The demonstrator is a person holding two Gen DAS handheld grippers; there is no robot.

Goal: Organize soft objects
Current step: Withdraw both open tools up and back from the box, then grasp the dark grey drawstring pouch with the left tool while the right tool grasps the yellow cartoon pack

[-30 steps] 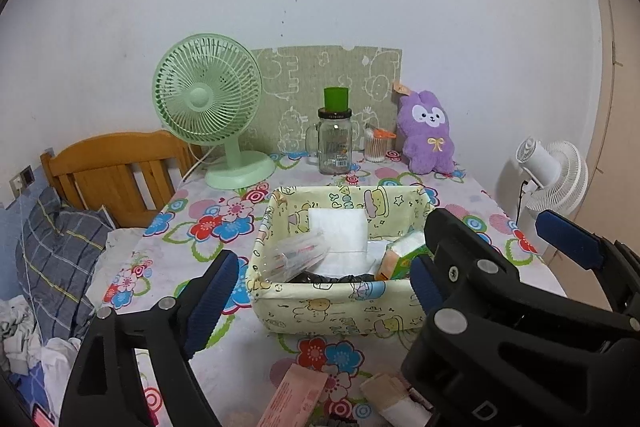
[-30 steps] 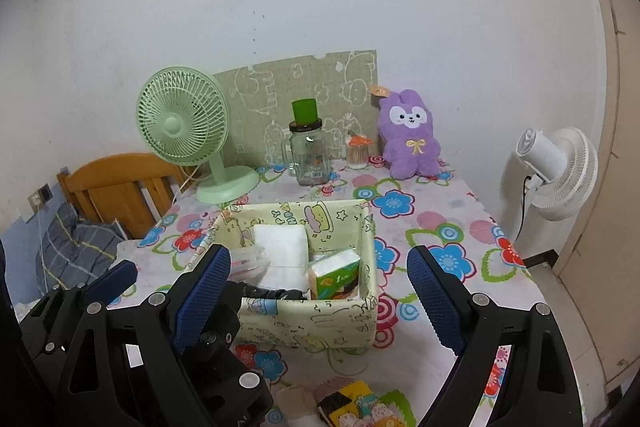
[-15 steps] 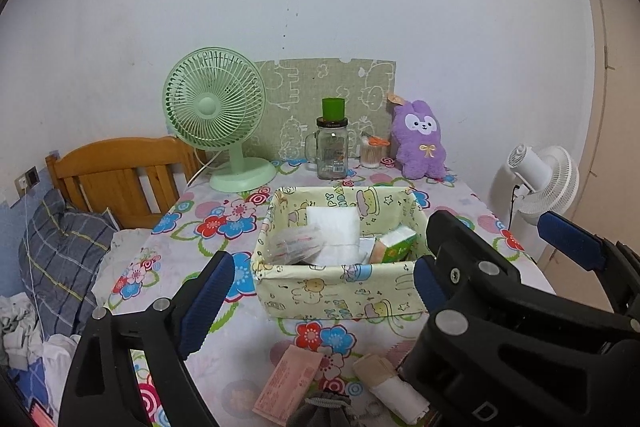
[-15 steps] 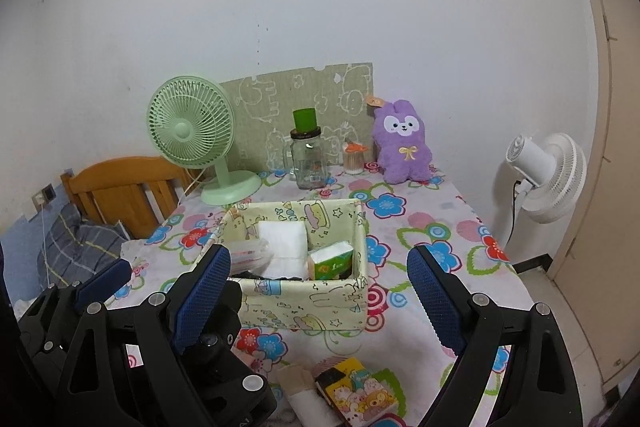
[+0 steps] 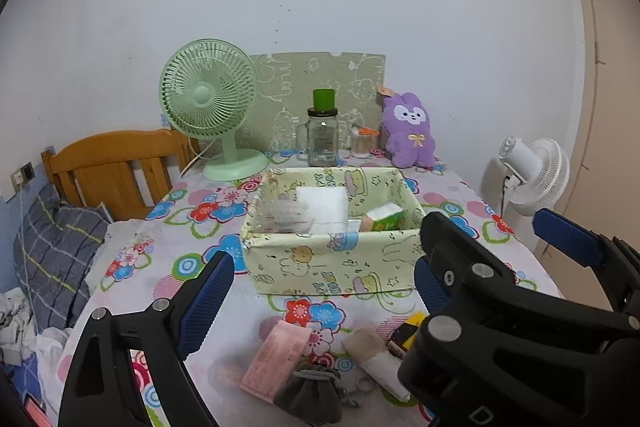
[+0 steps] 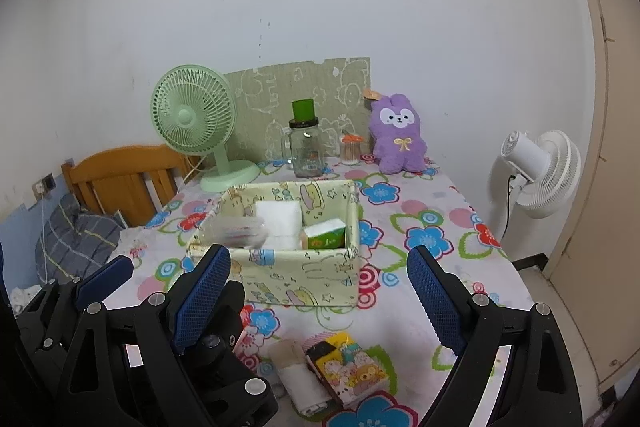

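The fabric basket point(image 5: 332, 267) stands upright in the middle of the table point(image 6: 440, 211), its long side running across the left wrist view, its open top up. Inside it a white pack point(image 5: 324, 205) lies flat at the back, a clear bag point(image 5: 288, 217) lies at 9 o'clock from it, blurred so I cannot read its content, and a green tissue pack point(image 6: 324, 233) lies tilted in the right corner. In front of the basket, near the cameras, more soft things lie on the flowered cloth: a pink packet point(image 5: 276, 359) with its long axis pointing away toward 1 o'clock, a grey pouch point(image 5: 312, 391) just beside its near end, a rolled white cloth point(image 6: 298, 373) pointing toward 11 o'clock, and a cartoon tissue pack point(image 6: 352, 367) touching the roll on its right. The left gripper point(image 5: 320, 291) hangs above these things with jaws spread wide and nothing between them; the right gripper point(image 6: 316, 291) is also released and empty. At the far edge of the table, at 12 o'clock, stand a green fan point(image 5: 212, 111), a glass jar point(image 5: 322, 141) with green lid, and a purple plush rabbit point(image 6: 396, 139) leaning on the white wall. A wooden bed frame point(image 5: 116, 163) is at 9 o'clock, and a white fan point(image 6: 540, 171) stands on the floor at 3 o'clock.
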